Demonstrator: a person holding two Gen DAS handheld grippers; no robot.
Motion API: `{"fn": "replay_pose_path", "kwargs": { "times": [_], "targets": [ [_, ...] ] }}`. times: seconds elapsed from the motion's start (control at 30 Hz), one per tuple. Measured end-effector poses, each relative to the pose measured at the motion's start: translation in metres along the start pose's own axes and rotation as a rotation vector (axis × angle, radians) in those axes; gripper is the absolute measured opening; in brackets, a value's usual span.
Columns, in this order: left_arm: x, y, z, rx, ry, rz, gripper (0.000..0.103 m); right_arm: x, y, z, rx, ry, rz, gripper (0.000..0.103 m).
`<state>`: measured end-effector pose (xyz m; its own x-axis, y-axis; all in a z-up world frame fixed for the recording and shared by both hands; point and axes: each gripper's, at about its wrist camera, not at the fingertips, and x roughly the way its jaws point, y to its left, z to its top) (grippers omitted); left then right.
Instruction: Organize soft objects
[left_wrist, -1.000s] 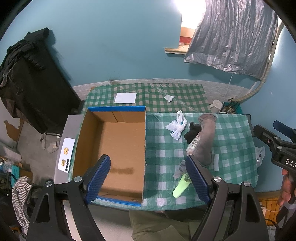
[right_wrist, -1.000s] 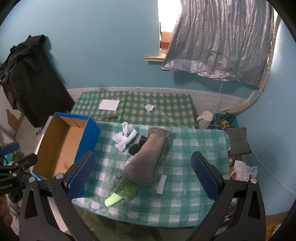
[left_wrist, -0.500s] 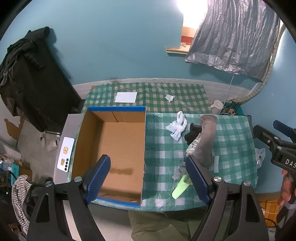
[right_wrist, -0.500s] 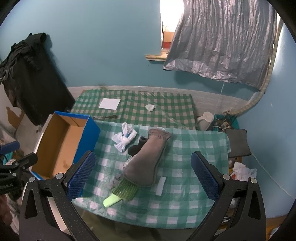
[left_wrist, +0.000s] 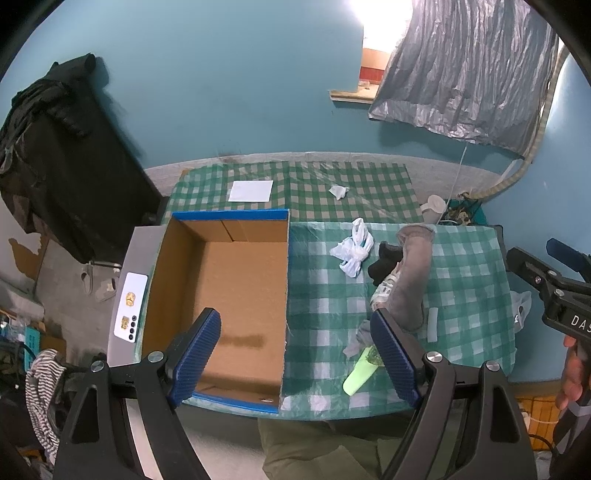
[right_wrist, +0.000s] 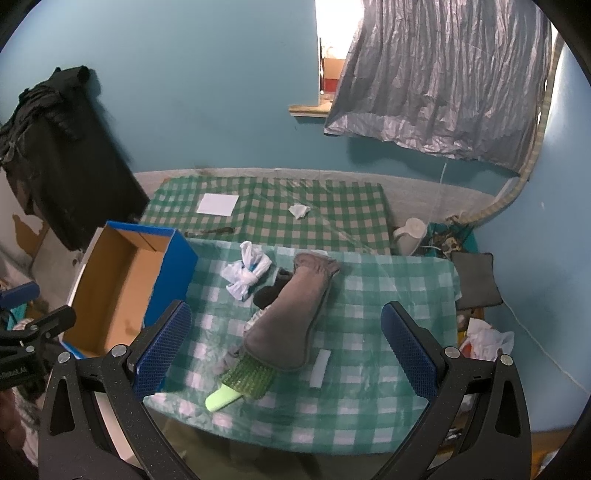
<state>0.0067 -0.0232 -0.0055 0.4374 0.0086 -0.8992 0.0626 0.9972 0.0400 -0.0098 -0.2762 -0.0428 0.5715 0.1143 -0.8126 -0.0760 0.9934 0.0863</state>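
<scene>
Over on the far left, a dark coat (left_wrist: 55, 155) hangs against the teal wall, and a phone (left_wrist: 130, 308) lies on a grey ledge right beside the cardboard box (left_wrist: 236, 280). That box sits at the left end of the bench (right_wrist: 388, 332), open on top with blue outer walls, and I can't spot anything inside it, just bare brown floor. The left gripper (left_wrist: 295, 354) hovers above the box's near right edge, jaws spread wide, nothing between them.

Moving right along the green checked cloth: a knotted white plastic bag (right_wrist: 246, 275) lies near the box, then a black sock (right_wrist: 271, 291) just beside it, partly tucked under the grey mitt (right_wrist: 291, 314). The mitt is the big one; its long axis runs diagonally, cuff toward the far right, rounded end toward the near left. It overlaps a green bristly brush (right_wrist: 243, 380) whose pale green handle points to the near left edge. A small white strip (right_wrist: 320, 368) lies just right of the mitt.

The right gripper (right_wrist: 286, 350) hangs over that pile, jaws wide apart and empty. Further back, a white sheet (right_wrist: 218, 204) and a crumpled tissue (right_wrist: 299, 210) rest on a second checked surface. A white jug (right_wrist: 410, 230) stands off the bench's far right corner.
</scene>
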Motion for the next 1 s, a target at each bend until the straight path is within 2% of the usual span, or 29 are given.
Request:
{"fn": "replay_pose_path", "kwargs": {
  "times": [0.47, 1.0],
  "targets": [
    [0.002, 0.002, 0.003, -0.004, -0.003, 0.008, 0.085, 0.001, -0.001, 0.004, -0.007, -0.008, 0.009, 0.102],
    [0.004, 0.002, 0.002, 0.005, 0.007, 0.008, 0.085, 0.012, -0.009, -0.001, 0.004, 0.032, 0.006, 0.102]
  ]
}}
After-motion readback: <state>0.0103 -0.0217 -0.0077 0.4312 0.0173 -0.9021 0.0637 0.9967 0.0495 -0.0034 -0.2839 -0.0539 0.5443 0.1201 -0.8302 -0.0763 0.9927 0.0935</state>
